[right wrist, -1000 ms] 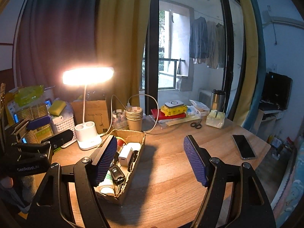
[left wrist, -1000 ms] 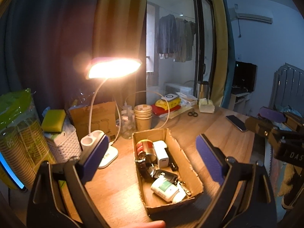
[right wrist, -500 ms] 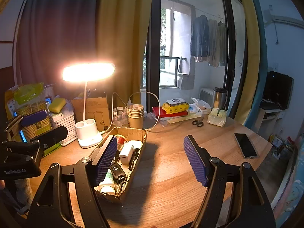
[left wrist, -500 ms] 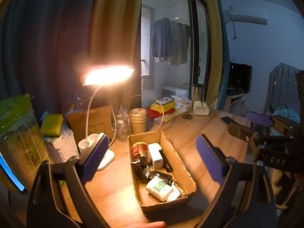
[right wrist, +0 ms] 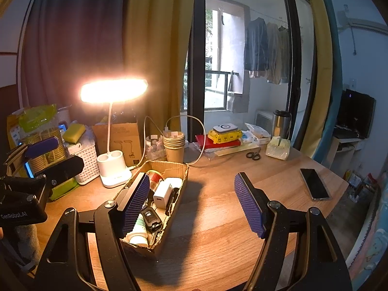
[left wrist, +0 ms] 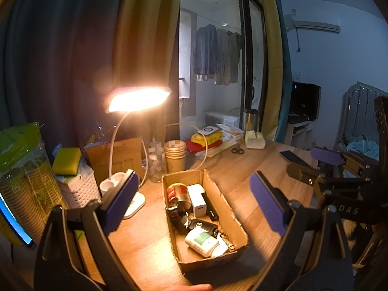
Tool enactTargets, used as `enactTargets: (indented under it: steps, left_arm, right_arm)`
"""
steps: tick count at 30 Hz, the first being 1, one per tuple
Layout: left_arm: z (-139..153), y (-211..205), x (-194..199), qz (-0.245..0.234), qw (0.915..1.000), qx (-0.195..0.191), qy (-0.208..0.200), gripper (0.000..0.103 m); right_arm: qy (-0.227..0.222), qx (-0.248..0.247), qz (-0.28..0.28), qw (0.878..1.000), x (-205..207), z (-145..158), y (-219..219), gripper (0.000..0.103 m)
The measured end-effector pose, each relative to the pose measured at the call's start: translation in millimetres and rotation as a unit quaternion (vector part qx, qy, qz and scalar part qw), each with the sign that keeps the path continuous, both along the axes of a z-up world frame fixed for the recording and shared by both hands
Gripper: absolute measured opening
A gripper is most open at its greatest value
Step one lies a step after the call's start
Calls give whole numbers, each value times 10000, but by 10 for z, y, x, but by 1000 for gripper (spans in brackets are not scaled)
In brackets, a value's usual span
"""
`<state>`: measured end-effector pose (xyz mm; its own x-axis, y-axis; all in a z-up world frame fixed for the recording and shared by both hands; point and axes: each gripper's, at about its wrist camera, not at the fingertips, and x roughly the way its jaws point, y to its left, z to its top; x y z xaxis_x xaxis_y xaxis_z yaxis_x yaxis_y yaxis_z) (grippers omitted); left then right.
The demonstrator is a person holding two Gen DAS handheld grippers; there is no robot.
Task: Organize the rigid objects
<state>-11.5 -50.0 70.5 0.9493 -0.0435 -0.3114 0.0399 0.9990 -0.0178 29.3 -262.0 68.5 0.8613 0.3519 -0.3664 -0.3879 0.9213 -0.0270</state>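
Left tool [left wrist: 194,201] released above the box [left wrist: 232,208]; right tool [right wrist: 191,202] released at its 3 o'clock; inside, can [left wrist: 177,190], charger [left wrist: 197,198], perhaps keys [left wrist: 202,225].

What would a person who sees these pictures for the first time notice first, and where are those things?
The lit desk lamp glows brightly at the back left of the wooden table. In front of it lies an open cardboard box filled with small things, such as a white charger, a car key and a white bottle. Both the left gripper and the right gripper stand open and empty near the box.
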Motion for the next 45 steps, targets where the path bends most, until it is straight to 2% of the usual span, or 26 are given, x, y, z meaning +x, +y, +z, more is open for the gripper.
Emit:
enactTargets:
  steps: [45]
  left_arm:
    - [16,-95,-26,-101,9999,58,89,94]
  right_arm:
    - [36,-25,2,10000,-7,9,-14,75]
